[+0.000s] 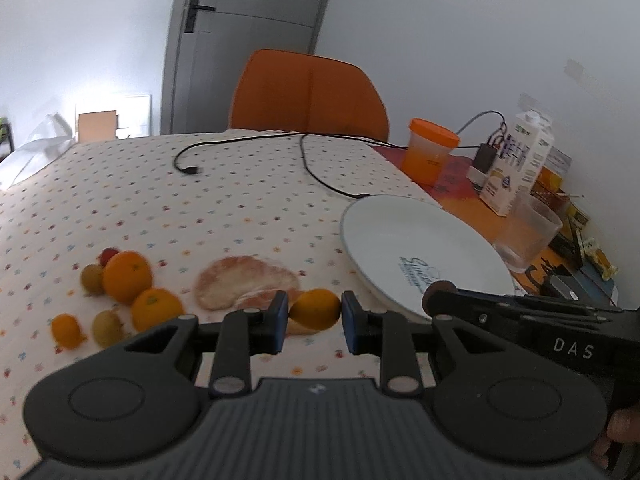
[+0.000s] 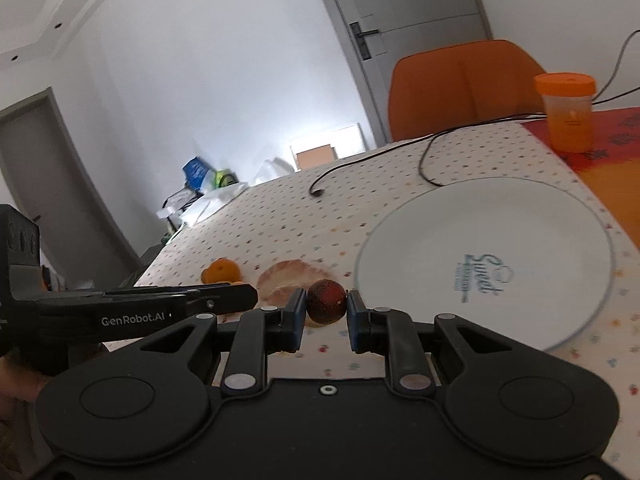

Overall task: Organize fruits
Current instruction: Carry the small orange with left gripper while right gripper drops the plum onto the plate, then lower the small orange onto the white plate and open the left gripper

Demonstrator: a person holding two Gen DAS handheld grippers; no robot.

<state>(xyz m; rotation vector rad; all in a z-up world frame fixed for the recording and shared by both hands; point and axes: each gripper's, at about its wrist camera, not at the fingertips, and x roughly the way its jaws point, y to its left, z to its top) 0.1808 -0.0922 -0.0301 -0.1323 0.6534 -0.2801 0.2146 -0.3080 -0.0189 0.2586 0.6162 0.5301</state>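
white plate (image 2: 484, 236) near table edge, open dotted cloth (image 1: 224, 208) behind fruit

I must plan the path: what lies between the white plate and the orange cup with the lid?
In the left wrist view, only a black cable crosses the dotted tablecloth between the white plate and the orange cup; otherwise bare cloth.

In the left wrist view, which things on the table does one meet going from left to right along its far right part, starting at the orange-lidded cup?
Translucent plastic cup with orange lid → small black charger block → white milk carton → clear plastic tumbler.
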